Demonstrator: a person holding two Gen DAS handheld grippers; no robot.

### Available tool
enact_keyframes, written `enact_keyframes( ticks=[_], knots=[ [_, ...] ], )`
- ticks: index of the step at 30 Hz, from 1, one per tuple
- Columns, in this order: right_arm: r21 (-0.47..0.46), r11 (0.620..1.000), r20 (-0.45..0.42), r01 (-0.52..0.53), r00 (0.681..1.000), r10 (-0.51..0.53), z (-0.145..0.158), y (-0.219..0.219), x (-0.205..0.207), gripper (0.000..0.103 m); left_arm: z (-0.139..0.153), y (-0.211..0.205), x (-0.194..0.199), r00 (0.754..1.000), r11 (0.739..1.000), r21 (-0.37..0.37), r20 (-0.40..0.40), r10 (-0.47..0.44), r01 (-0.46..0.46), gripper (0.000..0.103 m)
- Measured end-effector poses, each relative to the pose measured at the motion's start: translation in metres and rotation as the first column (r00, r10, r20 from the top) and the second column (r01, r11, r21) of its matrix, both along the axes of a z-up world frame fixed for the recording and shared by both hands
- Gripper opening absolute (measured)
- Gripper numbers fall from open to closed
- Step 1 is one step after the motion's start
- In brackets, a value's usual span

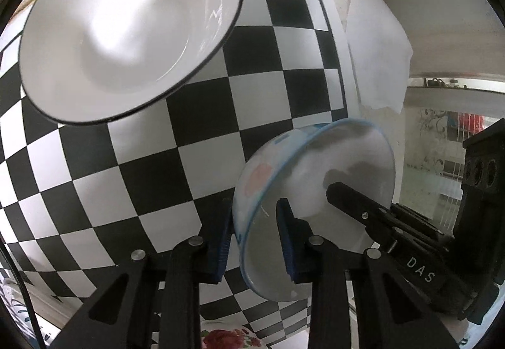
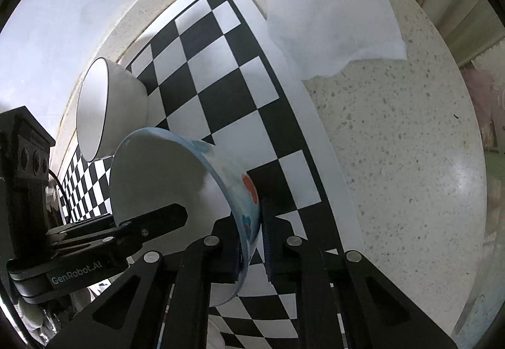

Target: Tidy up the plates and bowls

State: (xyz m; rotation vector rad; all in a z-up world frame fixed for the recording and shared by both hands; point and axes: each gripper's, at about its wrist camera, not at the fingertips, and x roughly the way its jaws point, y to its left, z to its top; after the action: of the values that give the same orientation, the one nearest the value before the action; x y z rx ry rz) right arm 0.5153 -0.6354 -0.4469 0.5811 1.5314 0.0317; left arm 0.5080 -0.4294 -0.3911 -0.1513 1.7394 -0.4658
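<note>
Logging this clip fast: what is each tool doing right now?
Left tool: shut on the rim of the blue-rimmed bowl.
Right tool: shut on the same bowl's opposite rim.

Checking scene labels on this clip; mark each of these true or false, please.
1. Both the left hand-held gripper and the right hand-held gripper have the patterned bowl's rim between their fingers. True.
2. The white bowl is nested inside the patterned bowl. False: it sits apart, on the checkerboard sheet.
3. A white cloth lies on the speckled counter, overlapping the sheet's edge. True.
4. The patterned bowl holds food. False: its inside shows only bare white.
</note>
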Motion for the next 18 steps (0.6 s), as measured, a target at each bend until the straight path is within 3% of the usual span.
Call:
enact_keyframes(
  ticks=[18],
  knots=[
    [0.014,0.999,0.088,-0.034,0.996,0.032,0.056,0.035,-0.032,0.012,0.064,0.034,-0.038,0.996,1.000,-0.015,0.089,-0.008,0.010,0.025]
  ],
)
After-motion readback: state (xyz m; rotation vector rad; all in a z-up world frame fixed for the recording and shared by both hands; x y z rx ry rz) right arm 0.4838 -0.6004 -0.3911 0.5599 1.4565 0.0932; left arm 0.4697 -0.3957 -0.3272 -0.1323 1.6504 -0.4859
